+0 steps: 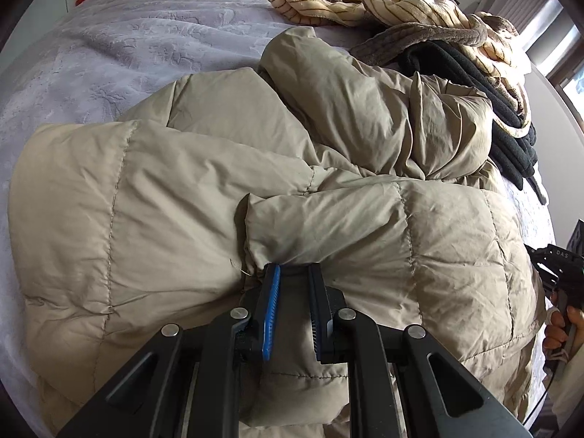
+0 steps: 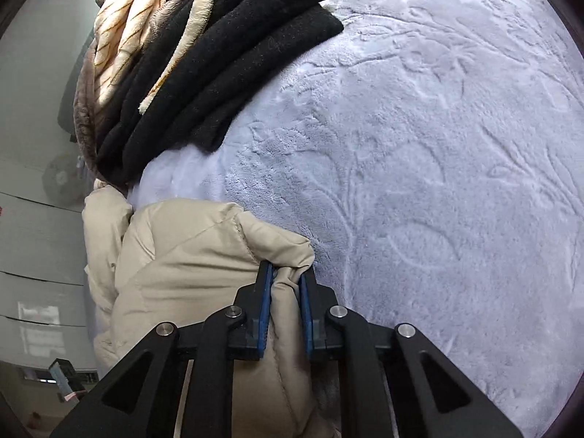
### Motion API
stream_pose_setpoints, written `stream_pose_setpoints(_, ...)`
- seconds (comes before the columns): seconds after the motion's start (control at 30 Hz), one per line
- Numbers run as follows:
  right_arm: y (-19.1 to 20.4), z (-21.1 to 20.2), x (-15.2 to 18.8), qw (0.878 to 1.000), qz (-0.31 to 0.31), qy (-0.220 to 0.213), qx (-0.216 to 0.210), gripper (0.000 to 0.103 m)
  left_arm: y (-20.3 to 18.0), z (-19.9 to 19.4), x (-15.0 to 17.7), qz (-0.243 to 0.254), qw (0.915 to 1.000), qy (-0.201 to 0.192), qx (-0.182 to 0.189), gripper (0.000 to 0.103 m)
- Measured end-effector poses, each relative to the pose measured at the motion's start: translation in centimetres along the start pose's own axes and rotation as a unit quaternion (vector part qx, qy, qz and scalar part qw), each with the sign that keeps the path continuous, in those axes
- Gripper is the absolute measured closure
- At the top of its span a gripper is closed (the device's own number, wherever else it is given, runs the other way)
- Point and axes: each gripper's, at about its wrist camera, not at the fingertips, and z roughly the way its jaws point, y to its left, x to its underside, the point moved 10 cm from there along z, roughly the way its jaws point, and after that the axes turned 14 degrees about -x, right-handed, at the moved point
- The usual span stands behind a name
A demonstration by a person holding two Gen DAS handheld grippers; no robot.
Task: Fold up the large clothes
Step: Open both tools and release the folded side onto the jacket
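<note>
A beige quilted puffer jacket (image 1: 255,168) lies crumpled across the lavender plush bedspread (image 1: 120,47). My left gripper (image 1: 294,270) has its jaws a little apart, with the tips against a fold of the jacket's edge; whether fabric is pinched is not clear. My right gripper (image 2: 285,273) is shut on a corner of the same jacket (image 2: 204,255), with beige fabric bunched between its blue pads (image 2: 265,314). The right gripper's body and the holding hand show at the right edge of the left wrist view (image 1: 562,284).
A pile of folded clothes, black fleece (image 2: 226,65) and a cream striped plush garment (image 1: 394,7), sits at the bedspread's (image 2: 438,182) edge beyond the jacket. A window (image 1: 562,54) is at the far right; a wall and floor lie left of the bed in the right wrist view.
</note>
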Motion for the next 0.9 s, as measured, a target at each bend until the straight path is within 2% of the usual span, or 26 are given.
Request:
stream_pose_setpoints(0.13,2.3,-2.4,1.0,0.993,-0.091,-0.008,0.072,0.088,0.0,0.0,0.0,-0.002,1.0,-0.001,0.0,0.086)
stream_pose_setpoints(0.27,5.0,-5.5,3.9,0.985,-0.144,-0.025,0.086,0.088,-0.1,0.0,0.0,0.0,1.0,-0.001,-0.007,0.086)
stream_pose_setpoints(0.33,6.0,-6.8,5.6,0.981,-0.173,-0.027,0.08,0.088,-0.1,0.0,0.0,0.001,0.9999,-0.004,-0.01,0.086)
stream_pose_setpoints(0.43,6.4,-5.6,8.2,0.974,-0.209,0.01,0.086,0.088,-0.1,0.1,0.0,0.002,0.9998,-0.007,-0.016,0.086)
stream_pose_setpoints(0.5,5.0,-4.3,9.4,0.972,-0.208,0.034,0.105,0.089,-0.2,0.1,0.1,0.005,0.9997,-0.01,-0.02,0.086)
stream_pose_setpoints(0.6,3.6,-3.2,9.4,0.978,-0.182,0.043,0.096,0.089,-0.5,0.0,0.0,0.014,0.9994,-0.011,-0.03,0.086)
stream_pose_setpoints(0.9,3.8,-6.8,8.6,0.986,-0.13,0.041,0.091,0.085,-0.1,-2.1,-0.1,0.01,0.9978,-0.003,-0.065,0.086)
